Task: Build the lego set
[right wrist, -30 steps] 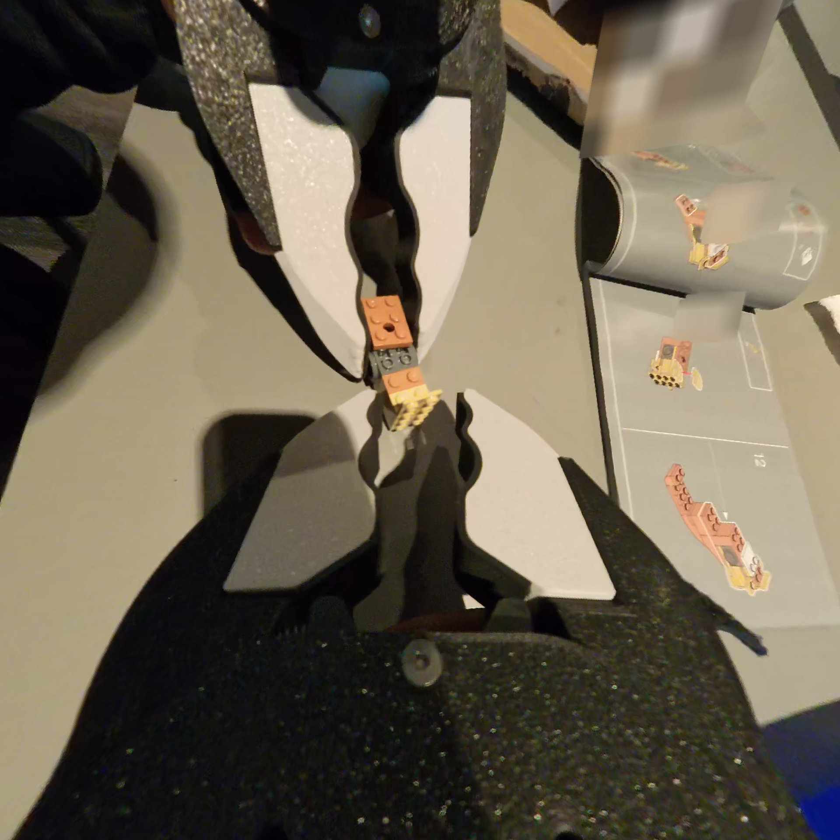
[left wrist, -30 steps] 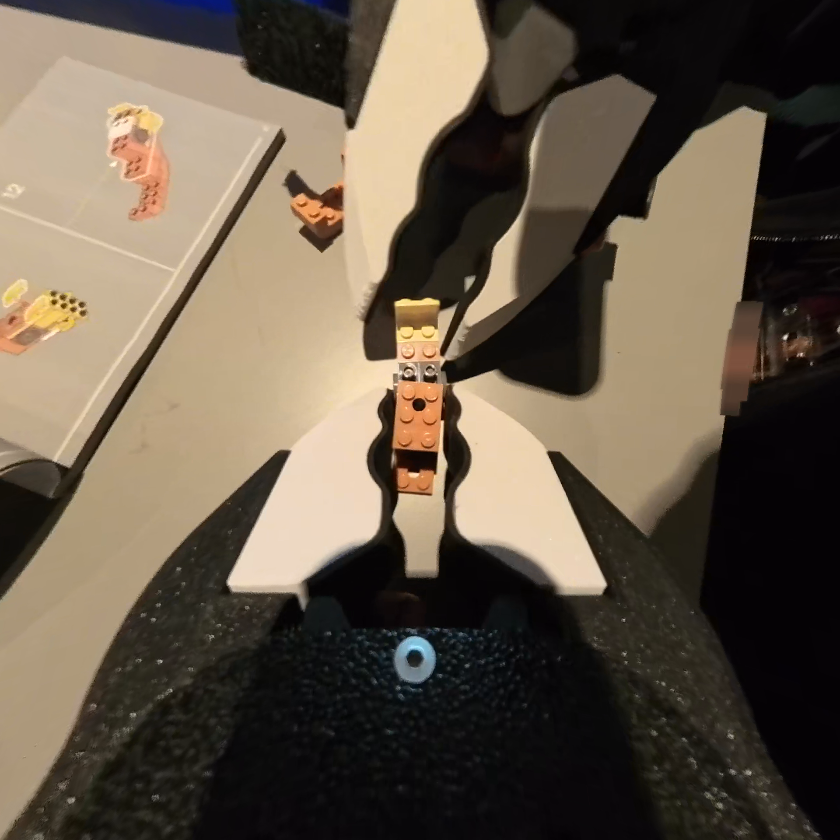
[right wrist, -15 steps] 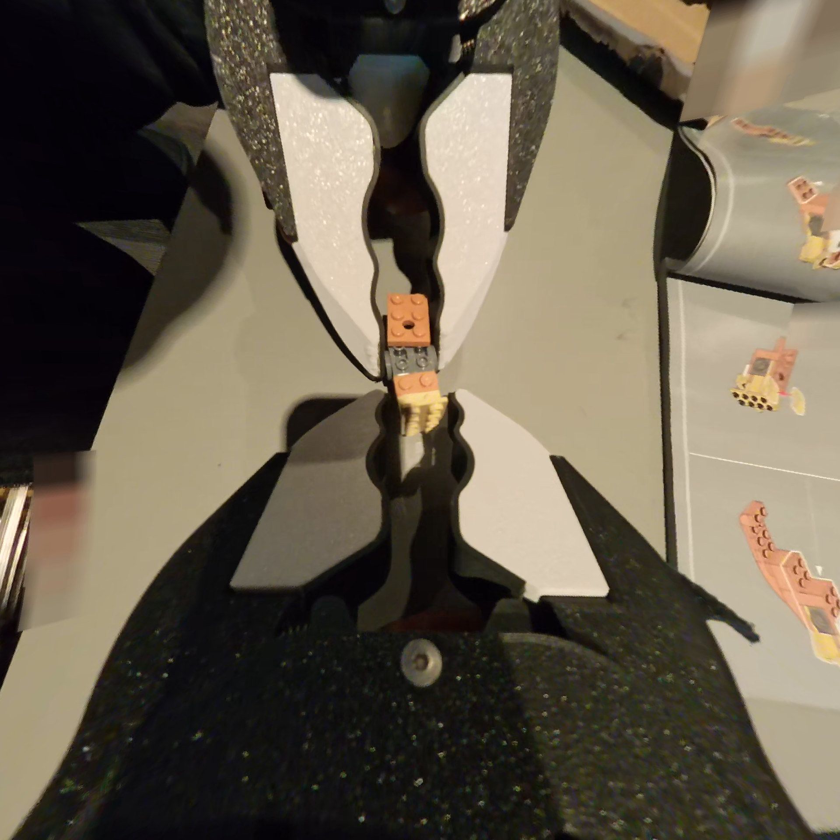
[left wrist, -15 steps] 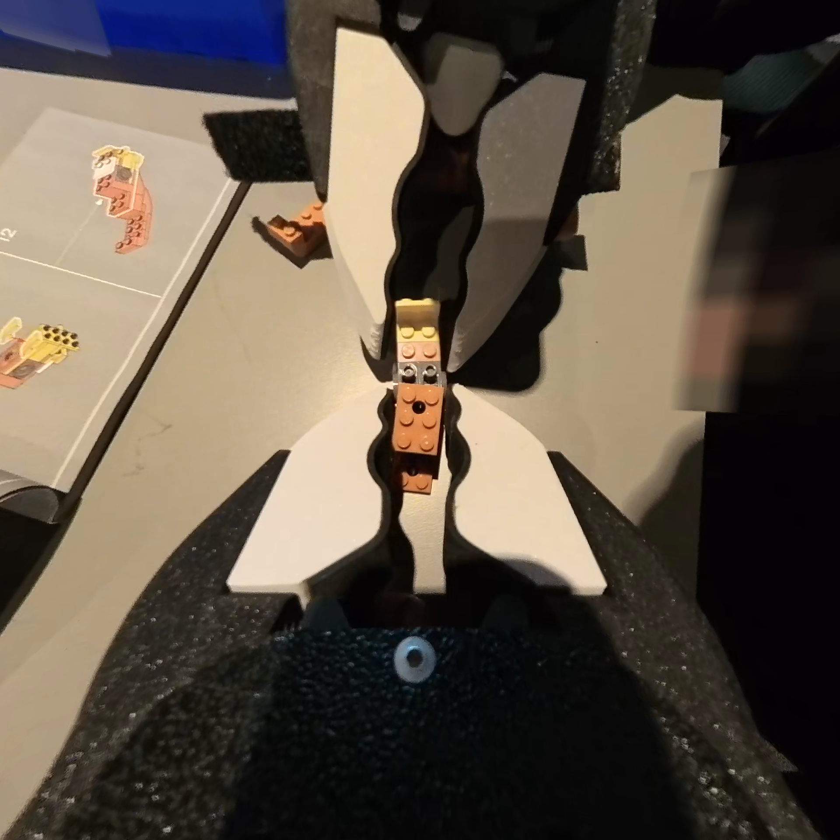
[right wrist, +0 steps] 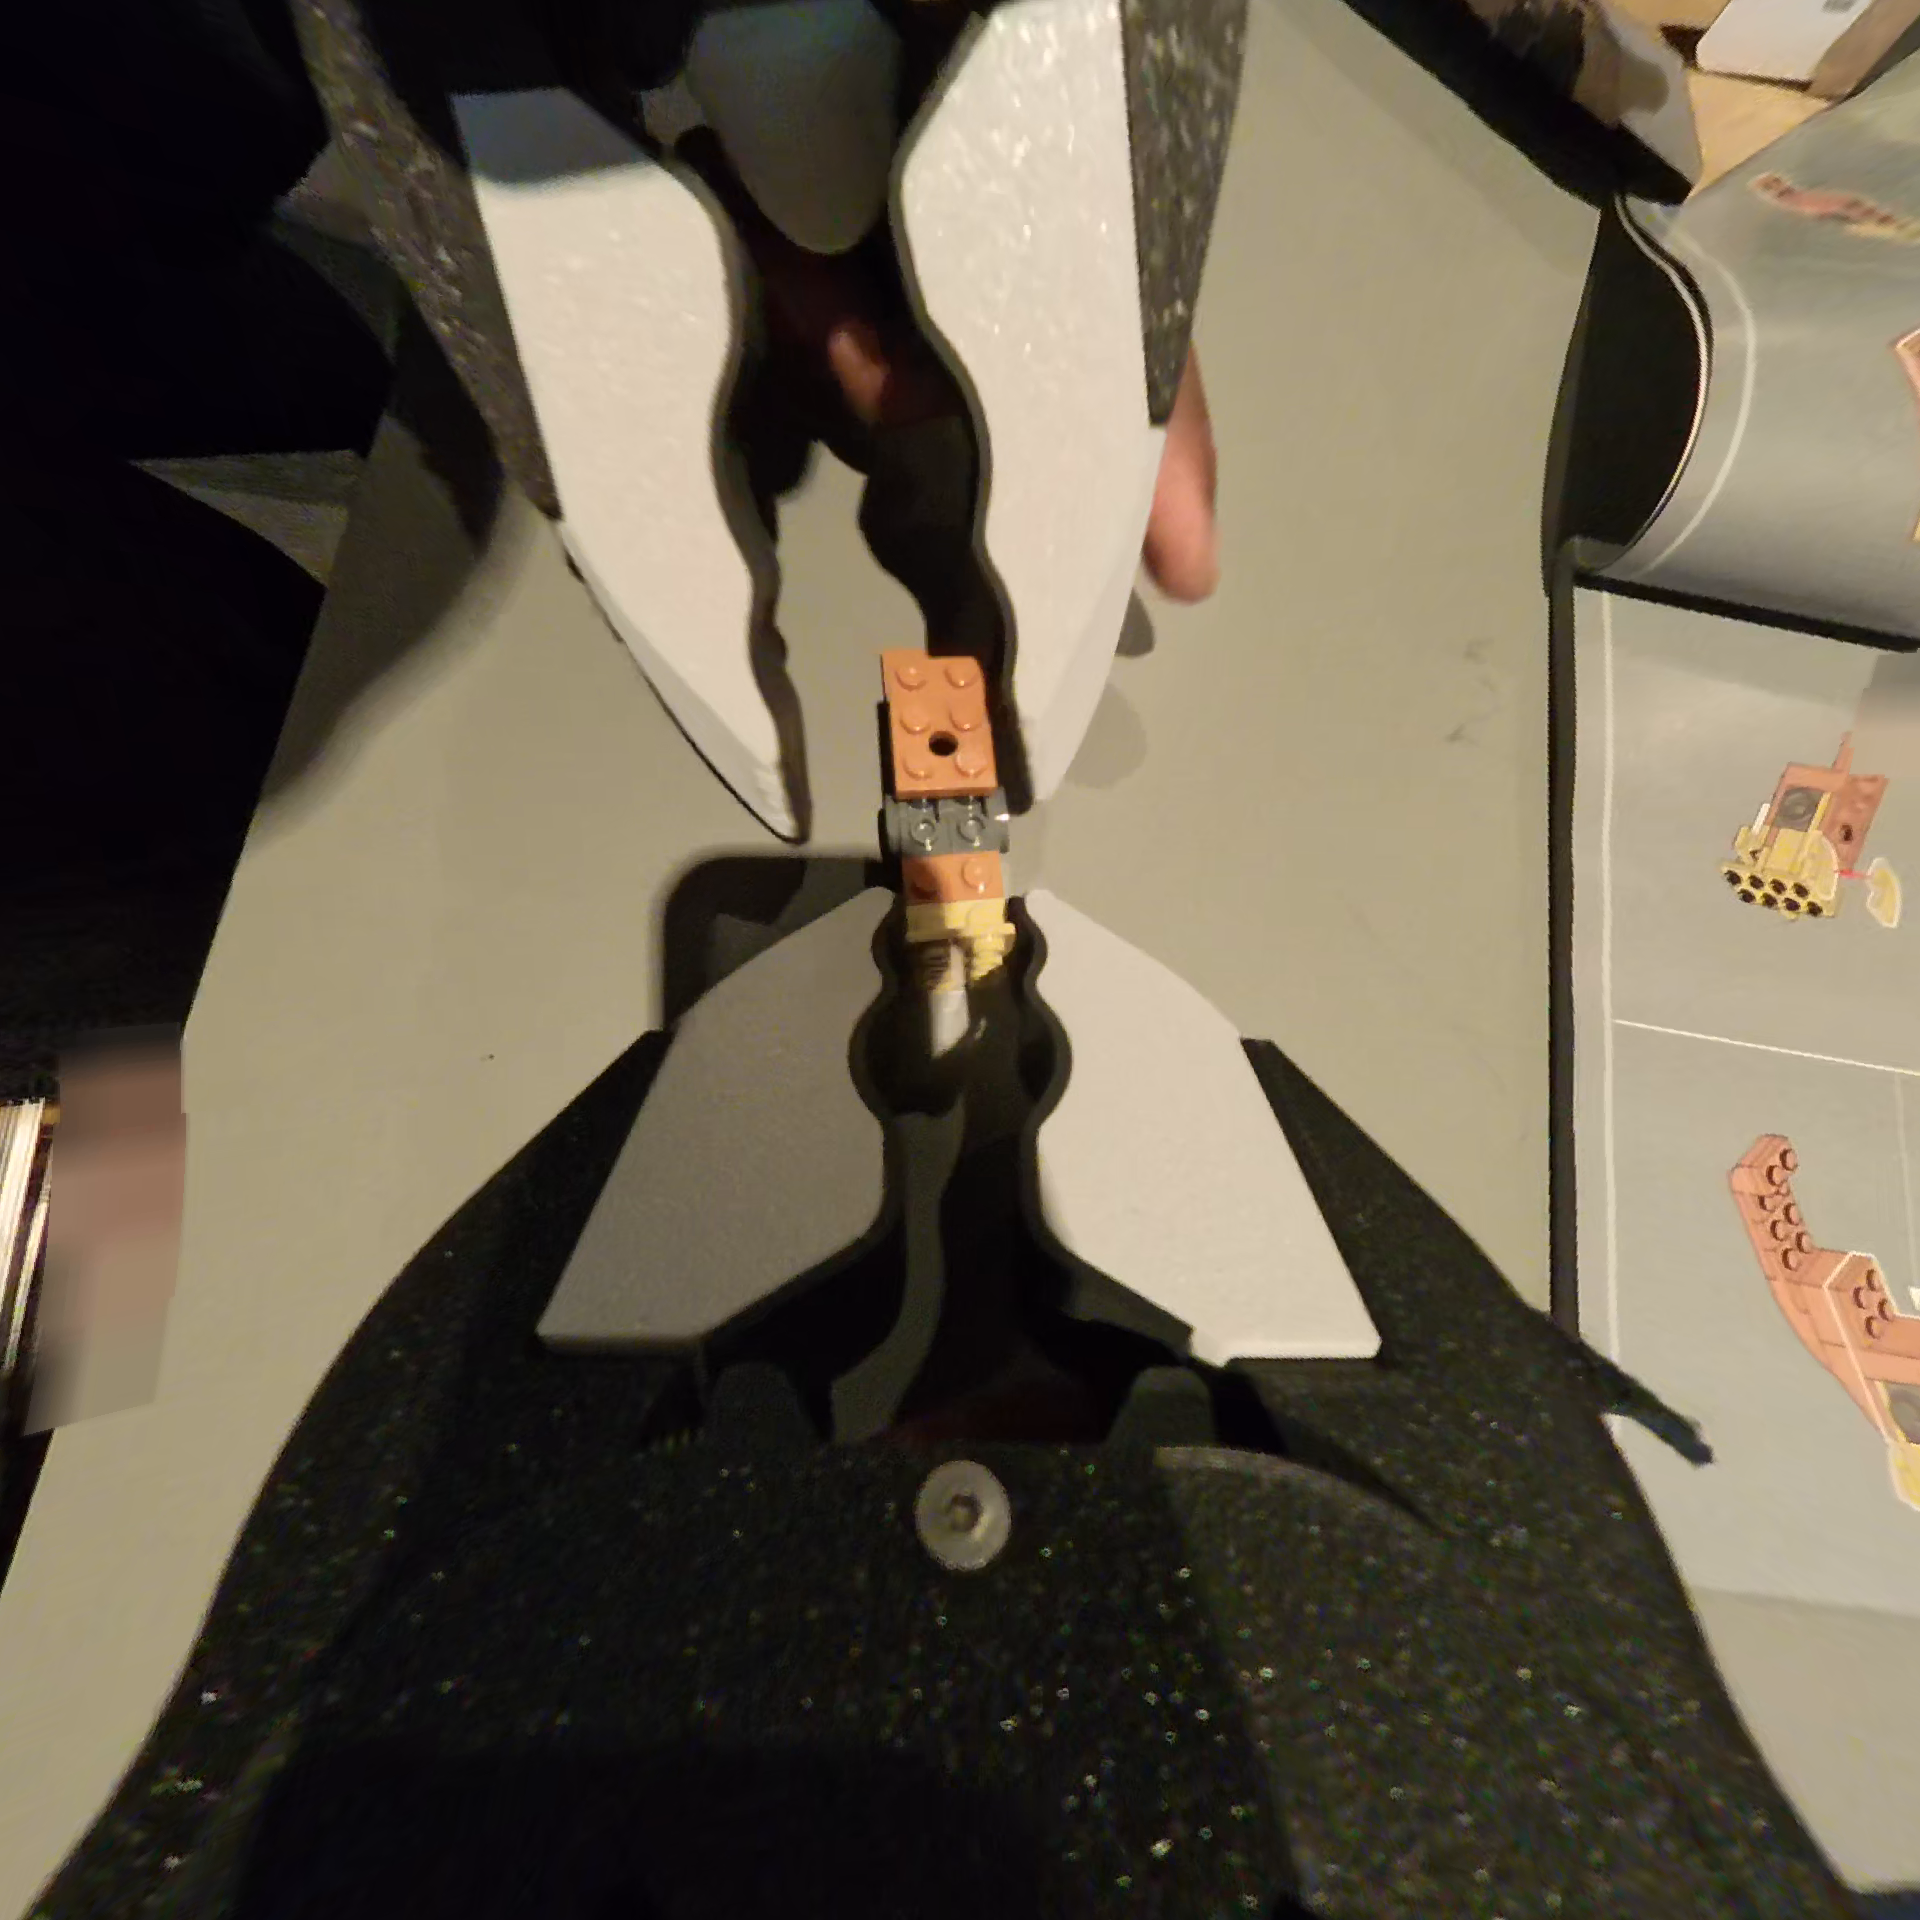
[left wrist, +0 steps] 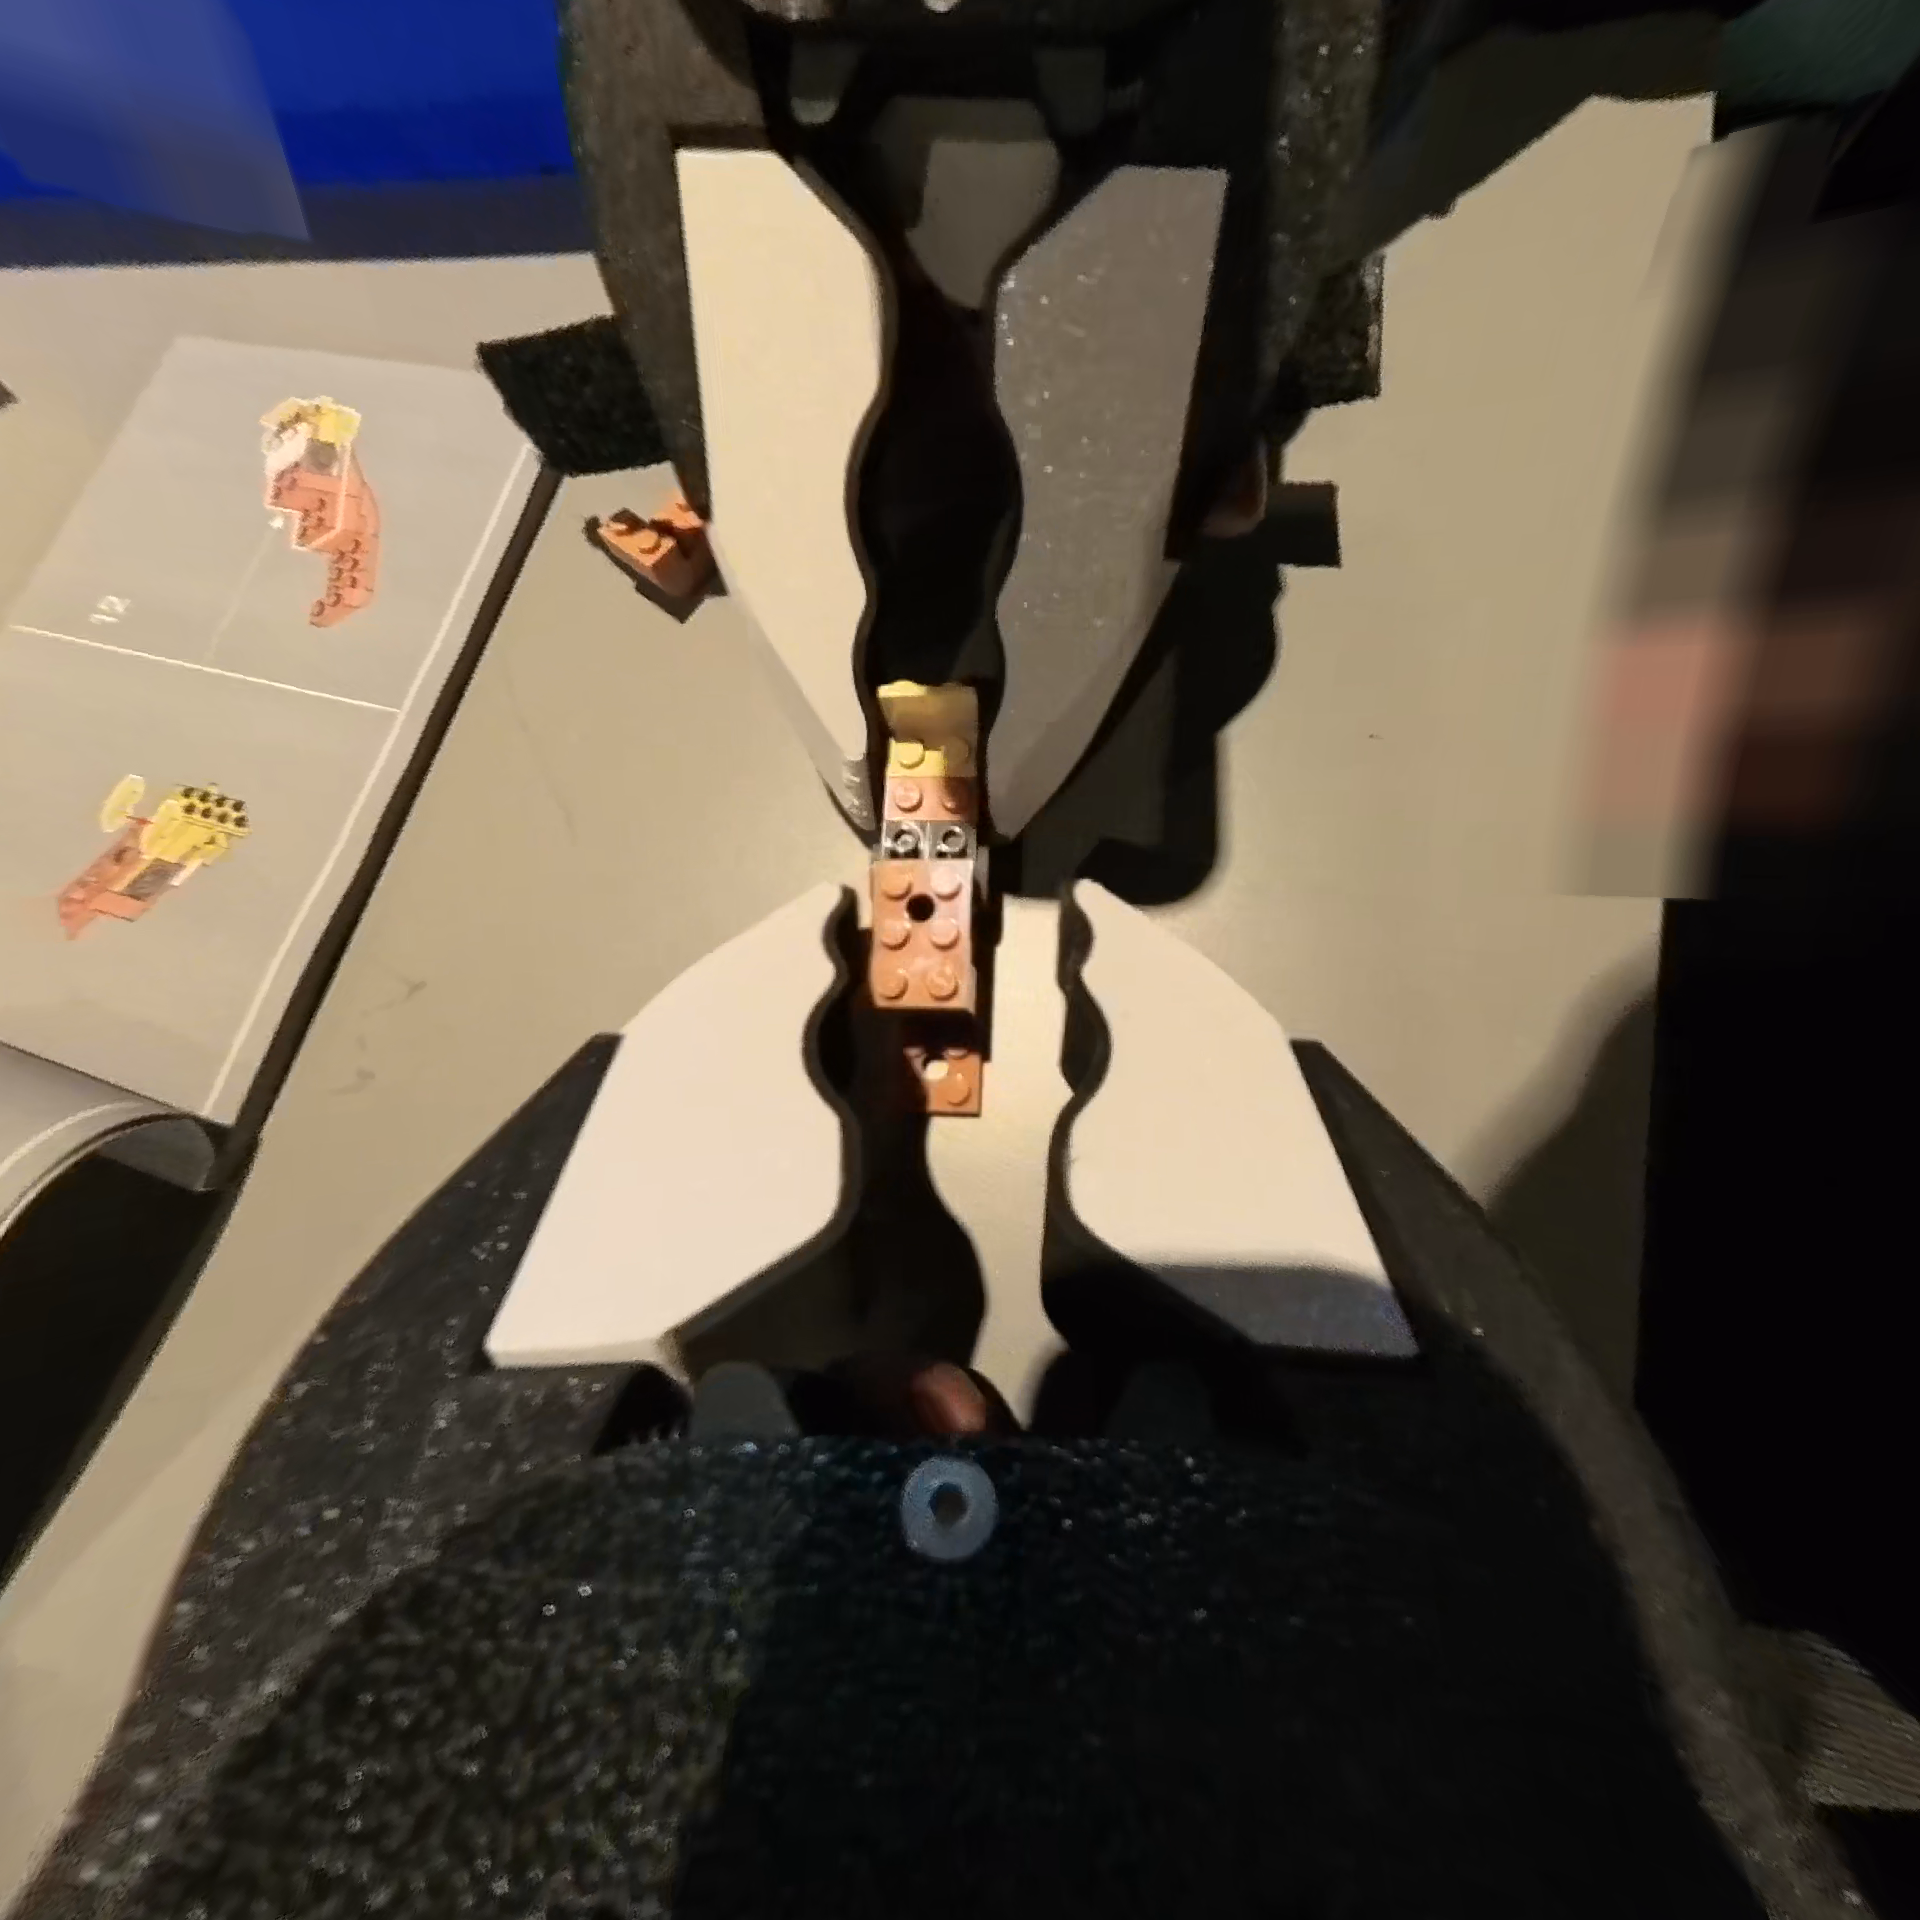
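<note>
A small lego assembly [left wrist: 925, 935] of brown bricks, a dark grey piece and a tan end hangs above the grey table [left wrist: 416, 1039]. My right gripper [right wrist: 951, 925] is shut on its tan end. In the left wrist view the right gripper [left wrist: 930, 810] comes in from the top. My left gripper [left wrist: 956, 914] is open around the brown end, with a gap showing beside the bricks. In the right wrist view the left gripper [right wrist: 909, 810] stands opposite, its jaws apart around the brown brick [right wrist: 940, 727].
An open instruction booklet [left wrist: 208, 623] lies on the table to the left, and shows at the right in the right wrist view [right wrist: 1745, 1039]. A loose brown lego piece [left wrist: 655, 545] lies beside it. A person's finger [right wrist: 1179, 499] shows behind the left gripper. The tips of both grippers are at nearly the same place. My right gripper's tips are some 8 centimeters from the loose brown lego piece [left wrist: 655, 545].
My left gripper has opened and let go of the brown end. The right gripper has kept its hold on the tan end. Both grippers have lined up straighter, head to head.
</note>
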`<state>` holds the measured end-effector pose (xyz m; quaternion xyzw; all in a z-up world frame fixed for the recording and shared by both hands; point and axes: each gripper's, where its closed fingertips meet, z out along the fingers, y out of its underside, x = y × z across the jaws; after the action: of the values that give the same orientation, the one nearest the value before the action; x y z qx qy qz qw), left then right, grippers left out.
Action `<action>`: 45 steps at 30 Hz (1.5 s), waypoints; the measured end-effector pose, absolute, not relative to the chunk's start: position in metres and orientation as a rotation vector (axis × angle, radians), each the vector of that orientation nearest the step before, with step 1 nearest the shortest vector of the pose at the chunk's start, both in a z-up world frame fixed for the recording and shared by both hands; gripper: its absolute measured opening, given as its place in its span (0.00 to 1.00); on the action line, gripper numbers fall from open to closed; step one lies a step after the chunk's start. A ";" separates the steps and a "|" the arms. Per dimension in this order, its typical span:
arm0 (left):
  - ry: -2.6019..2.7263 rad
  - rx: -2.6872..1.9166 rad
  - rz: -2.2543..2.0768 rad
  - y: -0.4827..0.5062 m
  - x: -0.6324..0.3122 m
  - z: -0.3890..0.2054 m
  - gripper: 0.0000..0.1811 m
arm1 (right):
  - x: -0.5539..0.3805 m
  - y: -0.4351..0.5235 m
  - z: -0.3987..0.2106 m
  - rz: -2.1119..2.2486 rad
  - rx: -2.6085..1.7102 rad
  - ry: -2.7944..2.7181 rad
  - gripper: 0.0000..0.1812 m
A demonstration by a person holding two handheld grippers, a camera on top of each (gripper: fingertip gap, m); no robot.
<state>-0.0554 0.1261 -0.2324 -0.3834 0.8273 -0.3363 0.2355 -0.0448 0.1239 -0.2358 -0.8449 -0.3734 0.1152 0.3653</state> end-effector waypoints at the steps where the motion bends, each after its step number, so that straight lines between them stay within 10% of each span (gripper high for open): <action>1: 2.262 -1.041 -0.913 0.126 -0.057 -0.232 0.22 | -0.045 0.124 -0.236 0.297 -2.173 -0.962 0.10; 5: 2.172 -1.036 -0.864 0.136 -0.059 -0.223 0.28 | -0.046 0.124 -0.236 0.297 -2.174 -0.968 0.10; 22: 2.151 -1.057 -0.780 0.148 -0.064 -0.229 0.01 | -0.050 0.125 -0.236 0.293 -2.173 -0.972 0.10; 45: 2.083 -0.996 -0.726 0.155 -0.064 -0.200 0.11 | -0.052 0.123 -0.218 0.475 -2.107 -0.874 0.10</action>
<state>-0.0641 0.1553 -0.1998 -0.3851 0.8053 -0.2806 0.3527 -0.0523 0.1229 -0.2180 -0.8308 -0.3447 0.1872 0.3949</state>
